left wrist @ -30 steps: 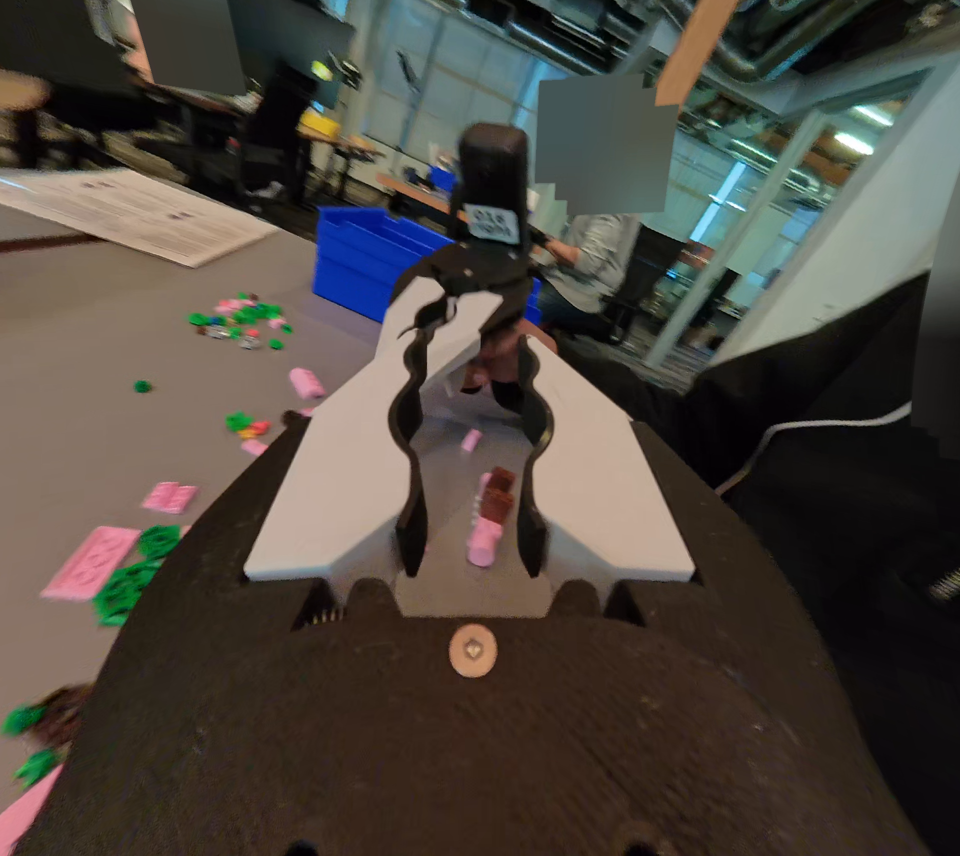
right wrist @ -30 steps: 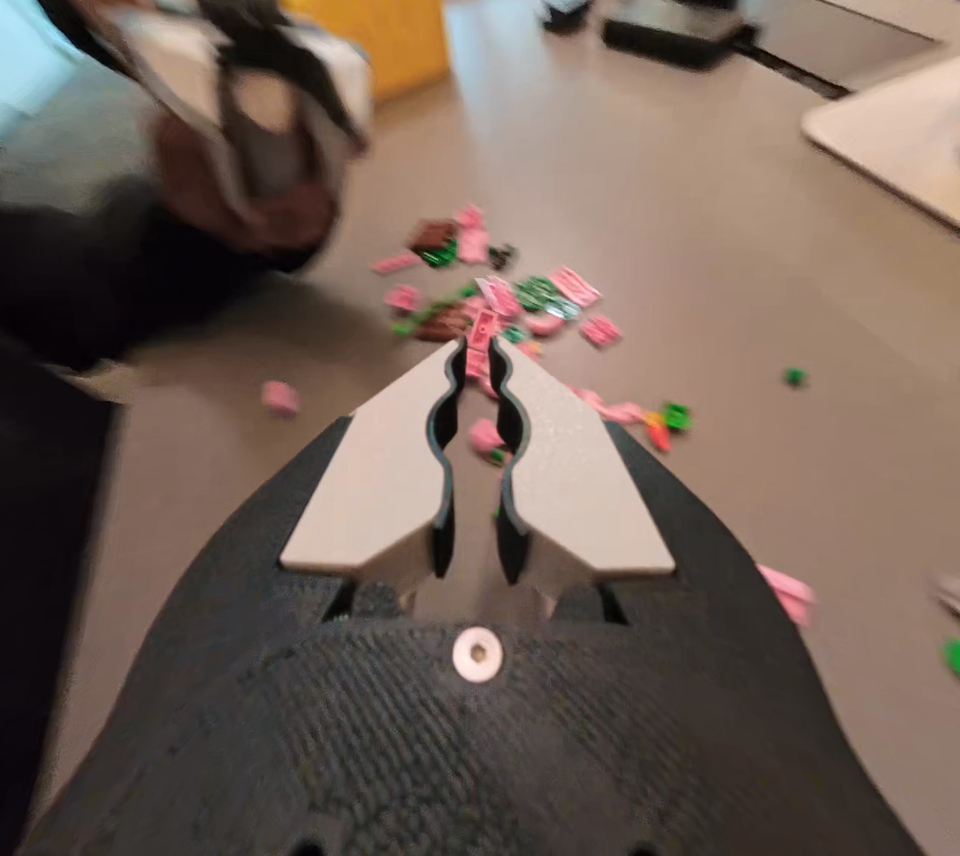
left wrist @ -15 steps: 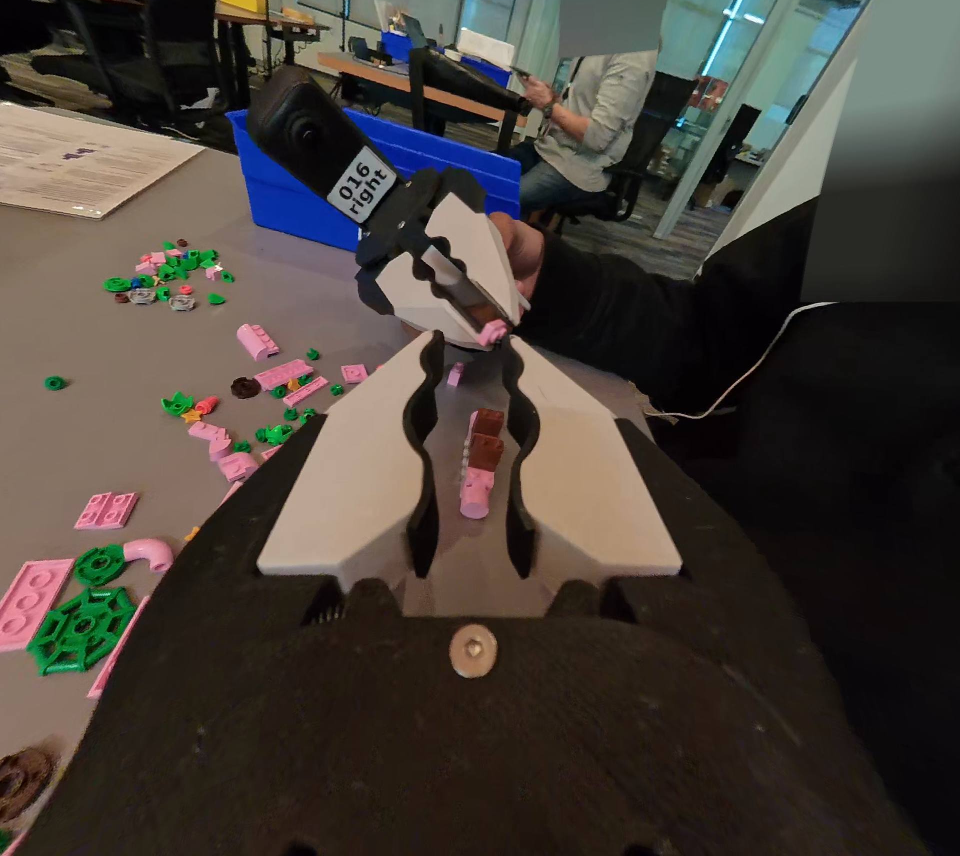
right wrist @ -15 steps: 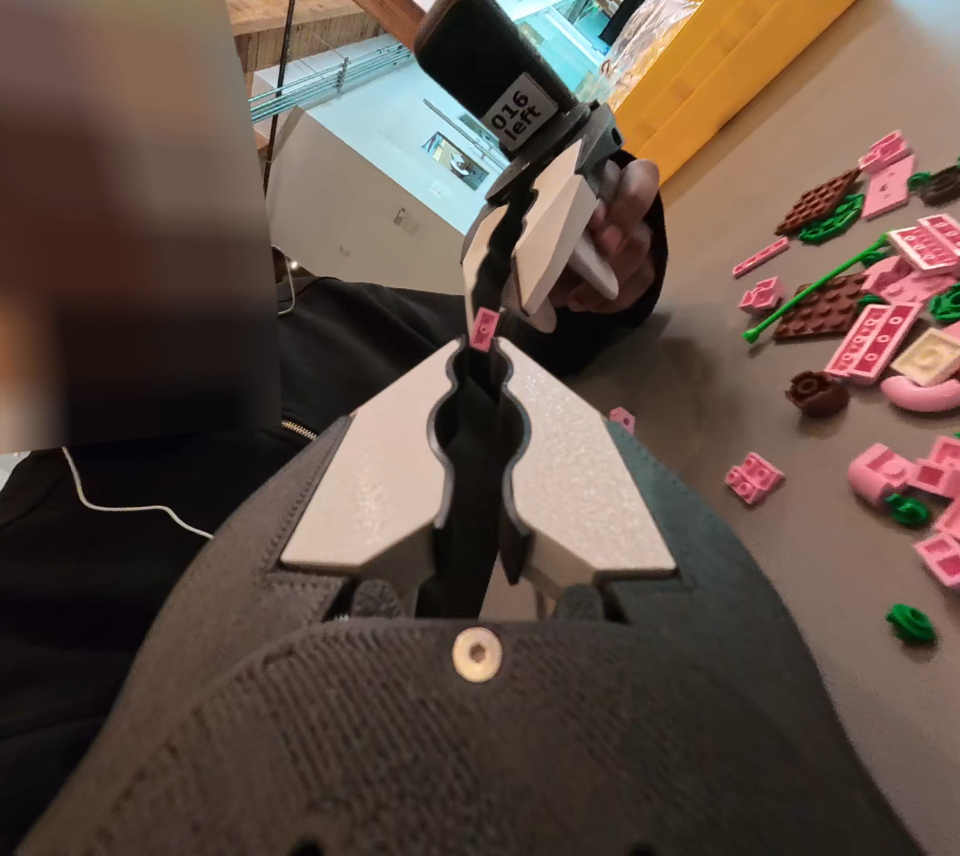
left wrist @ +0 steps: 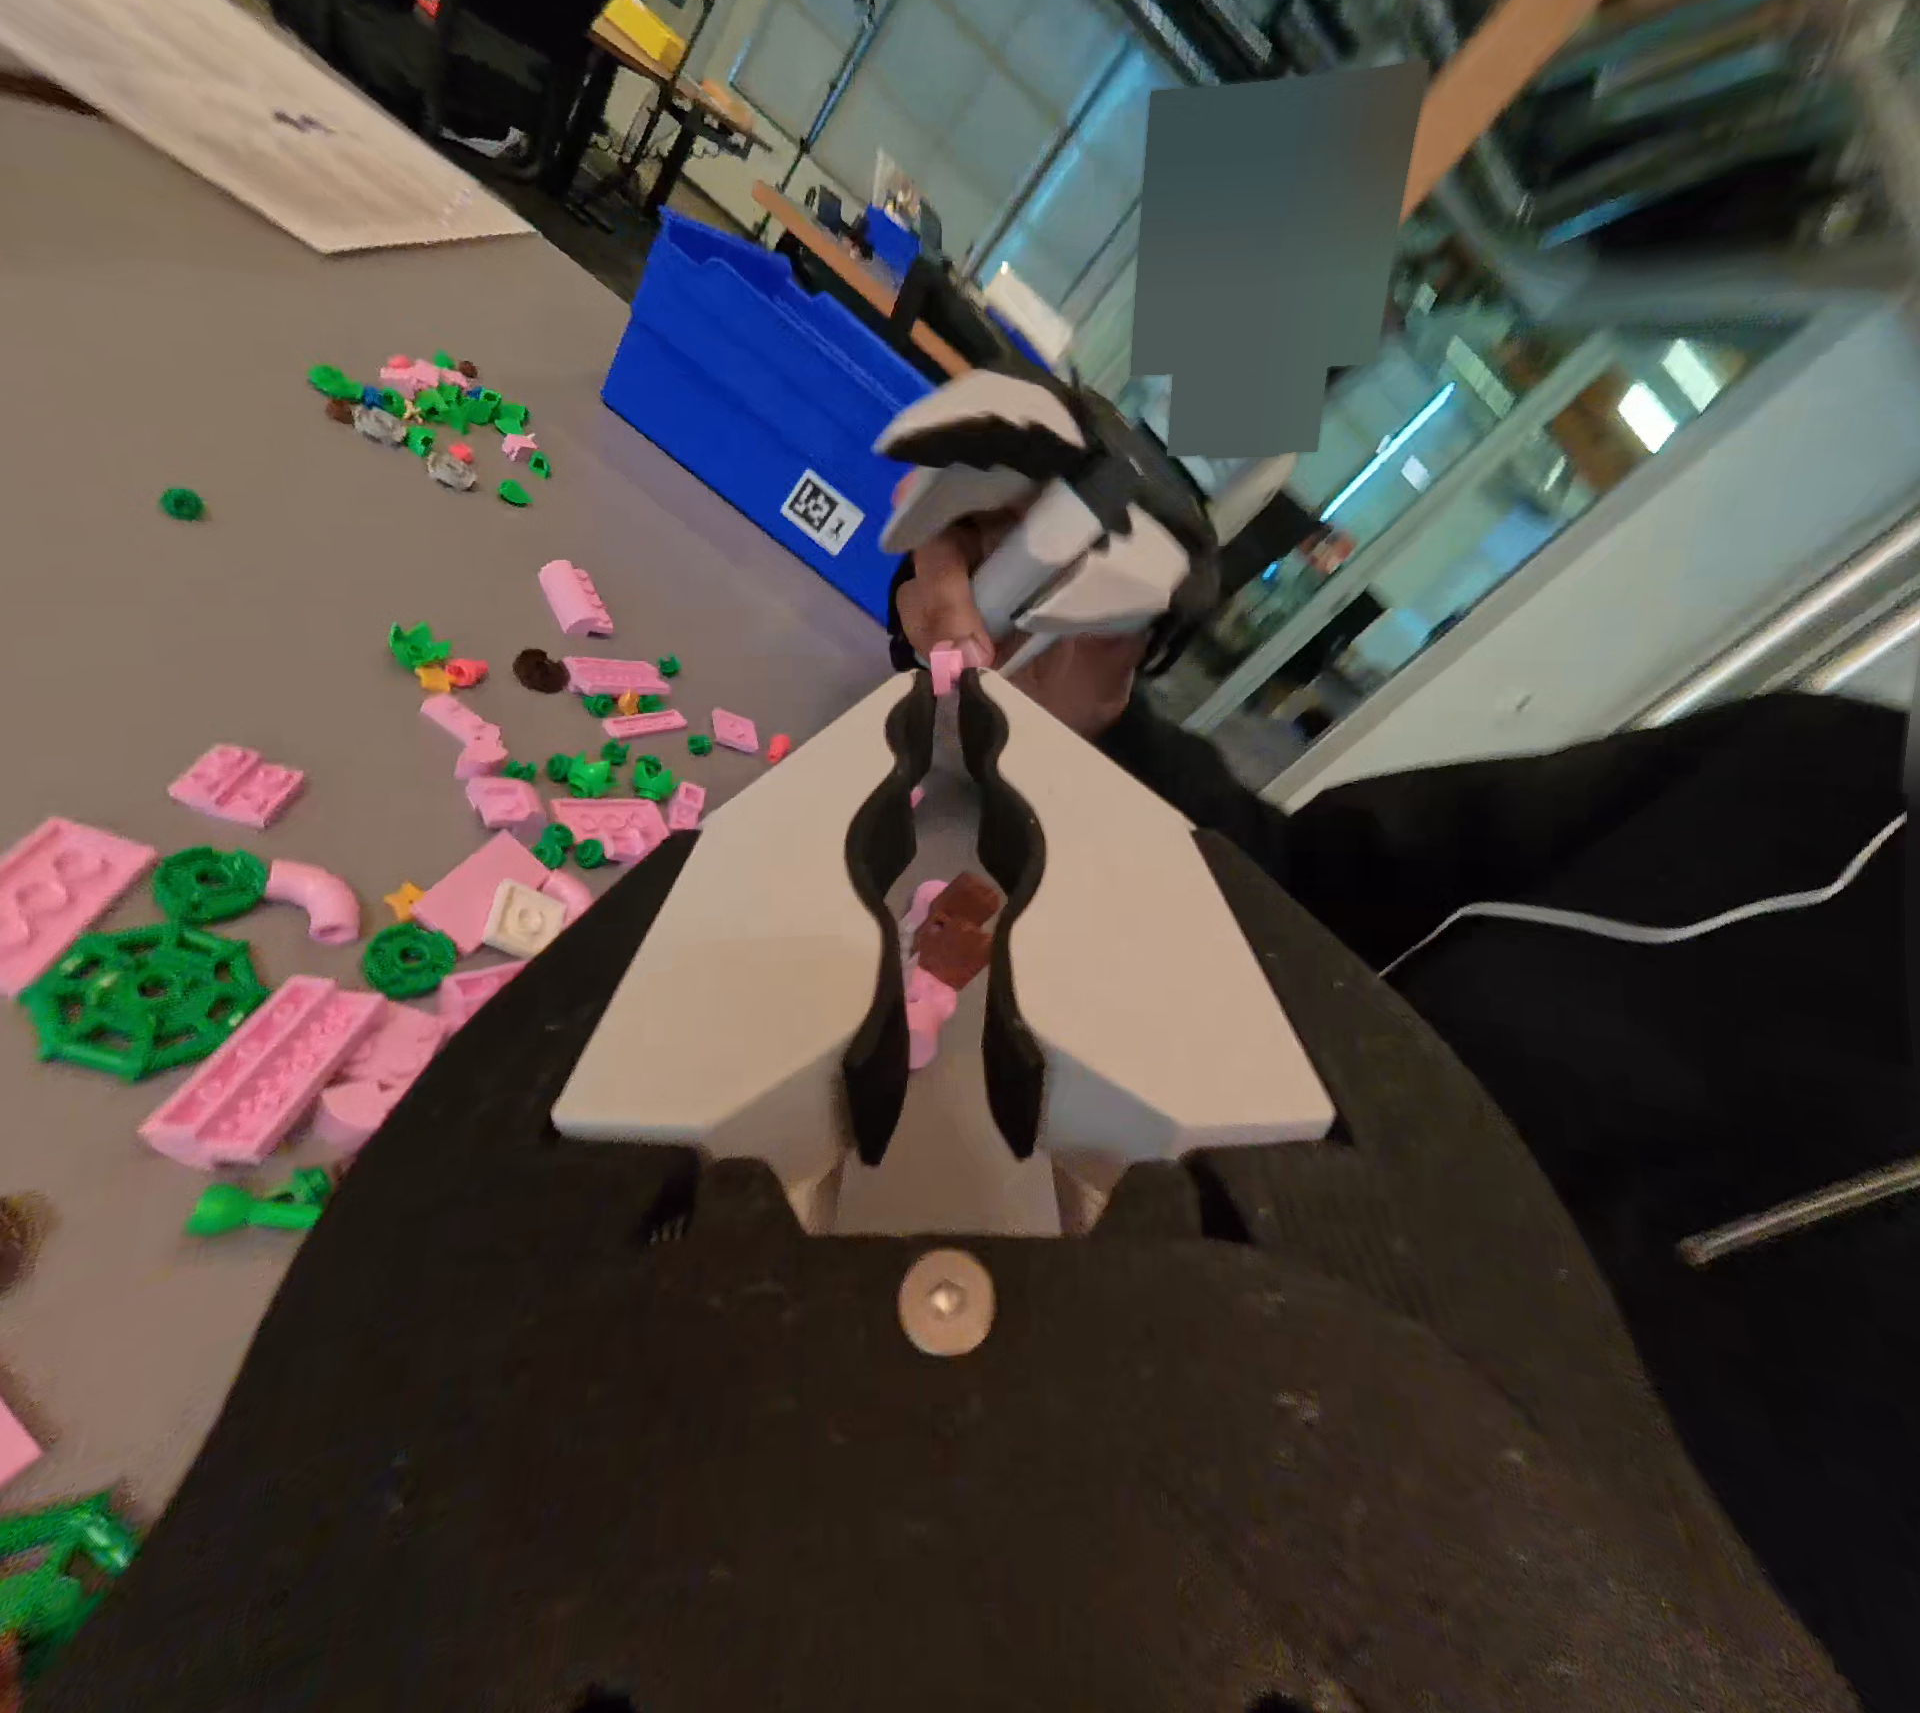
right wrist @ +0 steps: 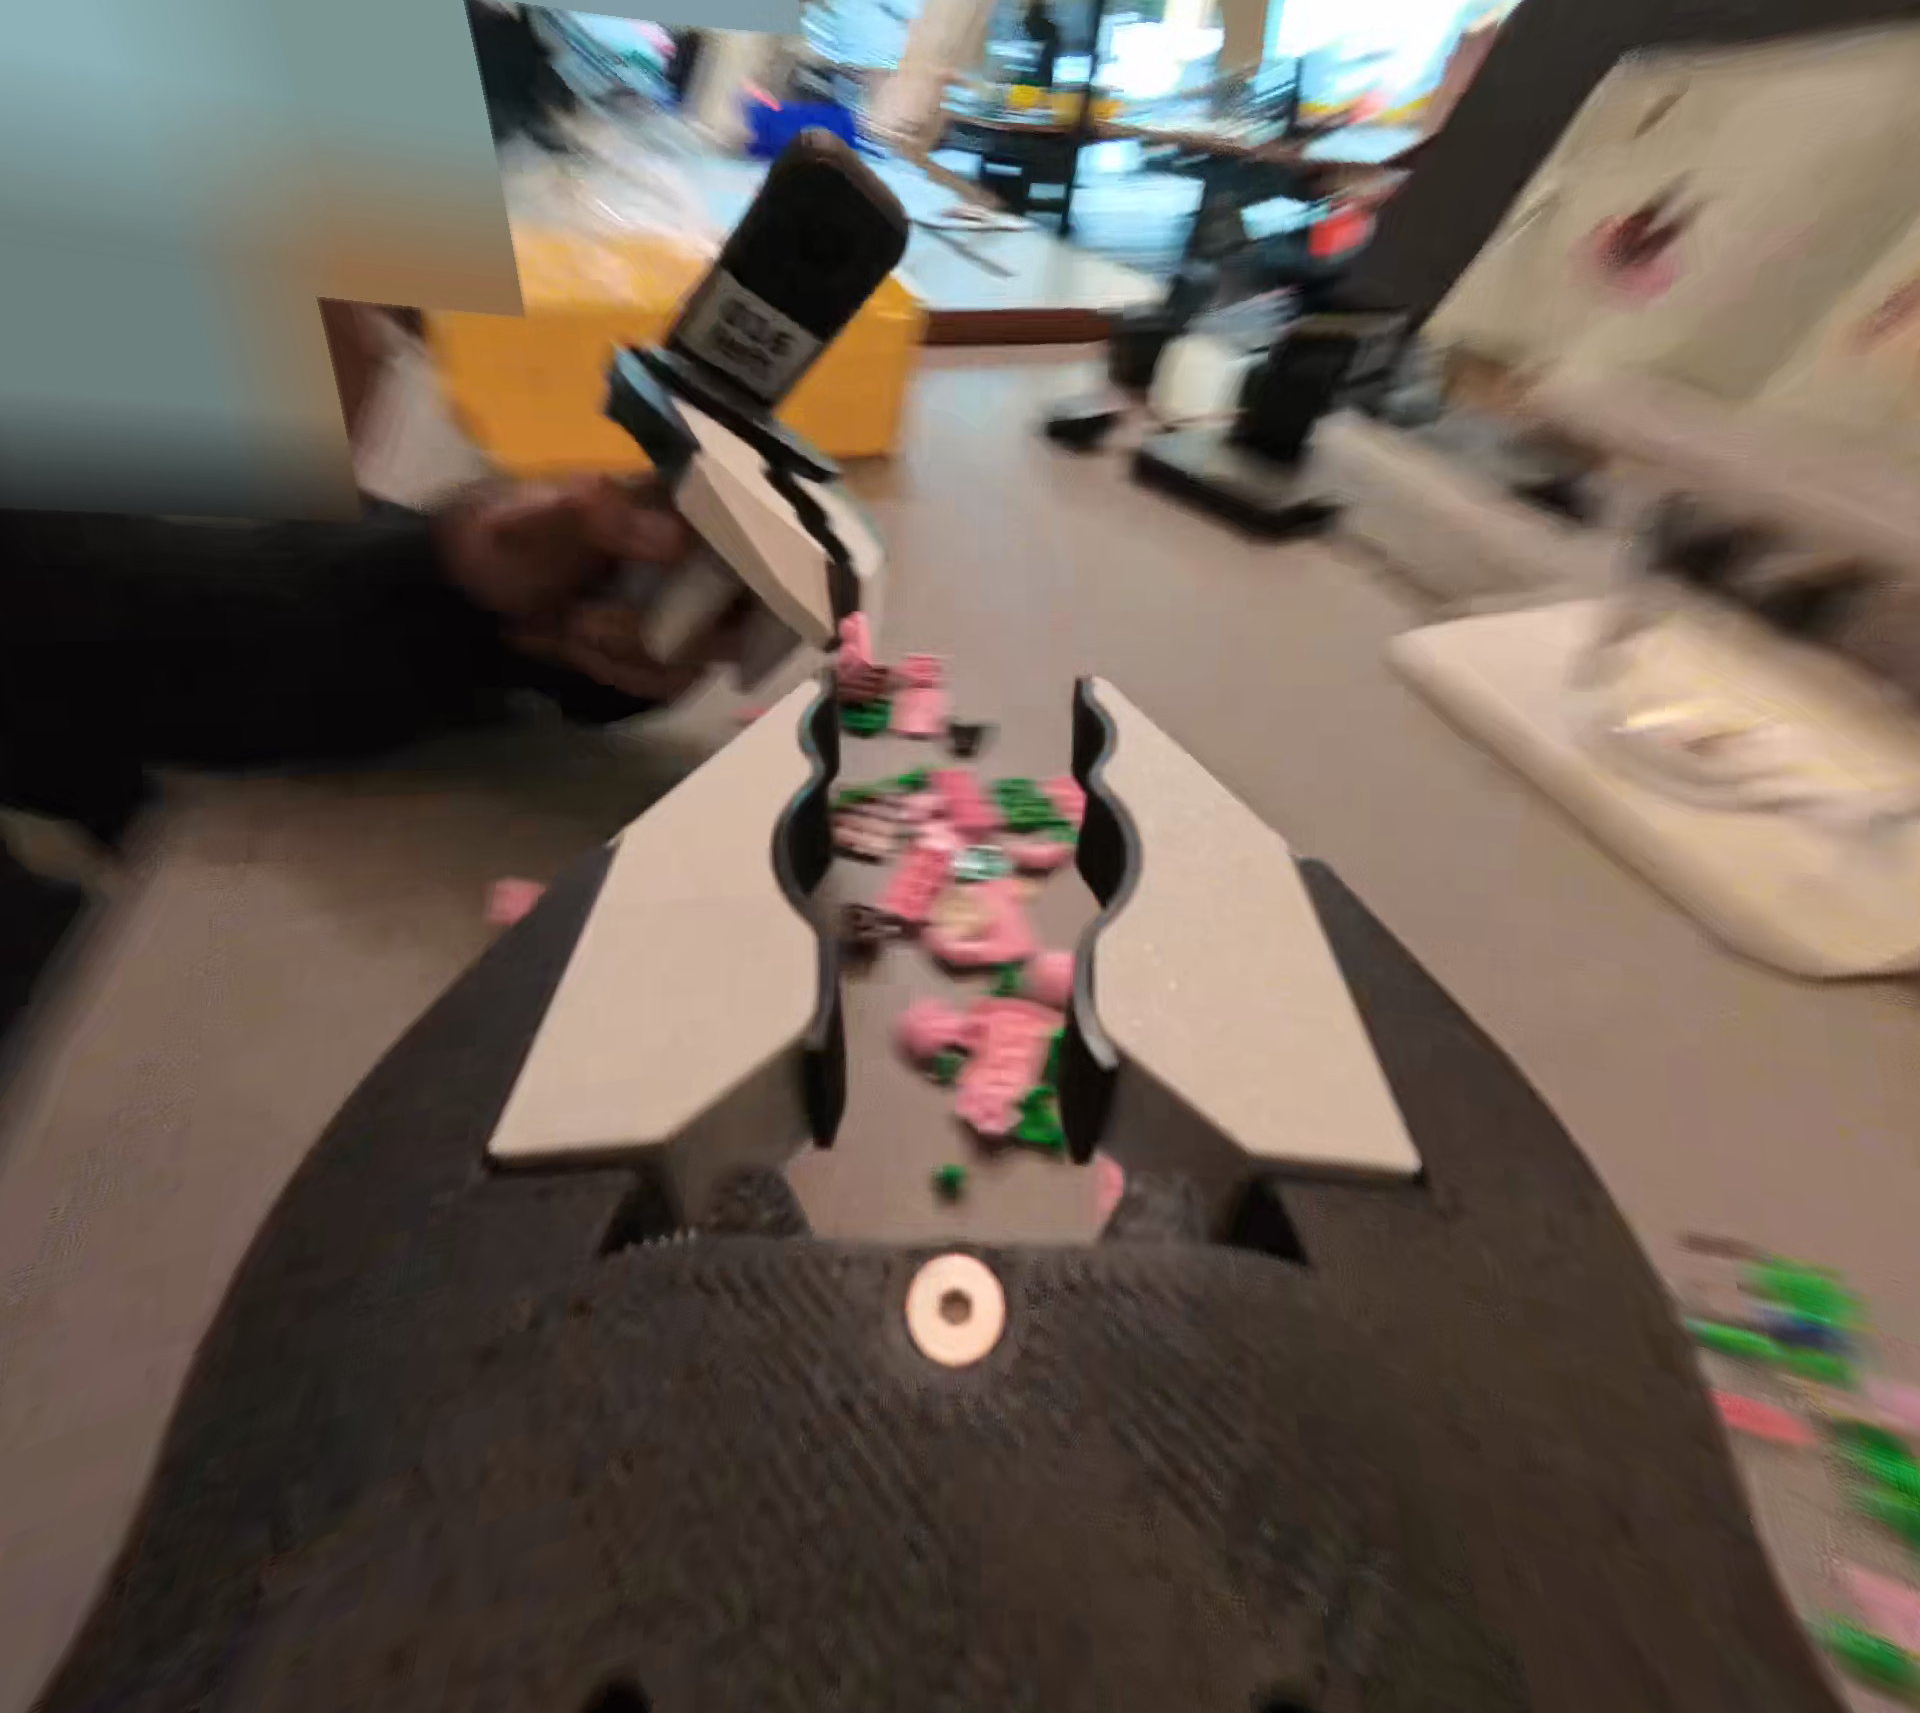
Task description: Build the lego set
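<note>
My left gripper (left wrist: 943, 678) is shut on a small pink piece (left wrist: 943, 662), pinched at the very fingertips and held above the grey table (left wrist: 208, 603). A small pink and brown assembly (left wrist: 951, 936) lies on the table below, seen between its fingers. My right gripper (right wrist: 951, 707) is open and empty, over a blurred scatter of pink and green pieces (right wrist: 966, 884). It also shows in the left wrist view (left wrist: 904, 474), just beyond the left tips. The left gripper with the pink piece (right wrist: 854, 633) shows in the right wrist view, up and left of my right tips.
Loose pink, green and brown pieces (left wrist: 260, 936) cover the table's left. A blue bin (left wrist: 748, 375) stands behind them, with a white paper sheet (left wrist: 208, 94) far left. A yellow bin (right wrist: 582, 375) and white sheets (right wrist: 1662, 780) show in the right wrist view. A black sleeve (left wrist: 1558, 936) lies right. The left gripper's tips are roughly 4 cm from the right gripper's.
The small pink piece has passed from the right gripper to the left one. The left gripper has shut on it. The right gripper has opened and drawn back.
</note>
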`<control>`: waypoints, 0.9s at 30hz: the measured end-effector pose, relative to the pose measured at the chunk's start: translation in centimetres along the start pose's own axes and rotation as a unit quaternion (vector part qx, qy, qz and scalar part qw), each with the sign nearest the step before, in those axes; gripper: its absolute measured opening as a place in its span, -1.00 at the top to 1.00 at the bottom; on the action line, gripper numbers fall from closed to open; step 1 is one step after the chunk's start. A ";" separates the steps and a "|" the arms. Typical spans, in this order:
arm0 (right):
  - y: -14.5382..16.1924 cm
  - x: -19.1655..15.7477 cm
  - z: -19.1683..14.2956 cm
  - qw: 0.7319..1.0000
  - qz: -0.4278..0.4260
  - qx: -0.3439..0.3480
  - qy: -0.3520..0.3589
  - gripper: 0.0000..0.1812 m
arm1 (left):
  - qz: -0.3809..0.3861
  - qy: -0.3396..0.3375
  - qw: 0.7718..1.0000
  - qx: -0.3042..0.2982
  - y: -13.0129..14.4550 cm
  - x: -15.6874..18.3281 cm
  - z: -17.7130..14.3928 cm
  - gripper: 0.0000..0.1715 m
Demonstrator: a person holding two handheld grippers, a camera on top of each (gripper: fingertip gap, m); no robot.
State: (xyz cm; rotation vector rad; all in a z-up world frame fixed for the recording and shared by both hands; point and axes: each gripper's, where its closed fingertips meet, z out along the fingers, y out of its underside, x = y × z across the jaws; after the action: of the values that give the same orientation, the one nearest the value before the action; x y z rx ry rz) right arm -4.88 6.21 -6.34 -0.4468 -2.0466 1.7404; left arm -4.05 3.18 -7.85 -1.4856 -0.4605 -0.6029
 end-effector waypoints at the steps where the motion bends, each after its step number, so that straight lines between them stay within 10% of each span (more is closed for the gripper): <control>1: -0.3 0.1 0.0 0.994 -0.089 -0.007 0.056 0.57 | -0.029 0.007 0.999 0.014 -0.3 -0.2 -0.2 0.98; 5: -1.2 -2.9 1.1 0.940 -0.315 0.023 0.134 0.85 | -0.077 0.032 0.996 0.018 -0.3 -0.3 -0.3 0.98; 27: 2.2 -3.2 2.5 0.963 -0.253 -0.062 0.072 0.93 | -0.021 0.029 0.998 -0.046 1.5 0.5 0.6 0.87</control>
State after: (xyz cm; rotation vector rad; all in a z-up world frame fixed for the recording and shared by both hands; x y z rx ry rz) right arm -3.47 2.89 -9.17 -0.0664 -1.9528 1.2459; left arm -2.65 3.71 -8.67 -1.5446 -0.4253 -0.7066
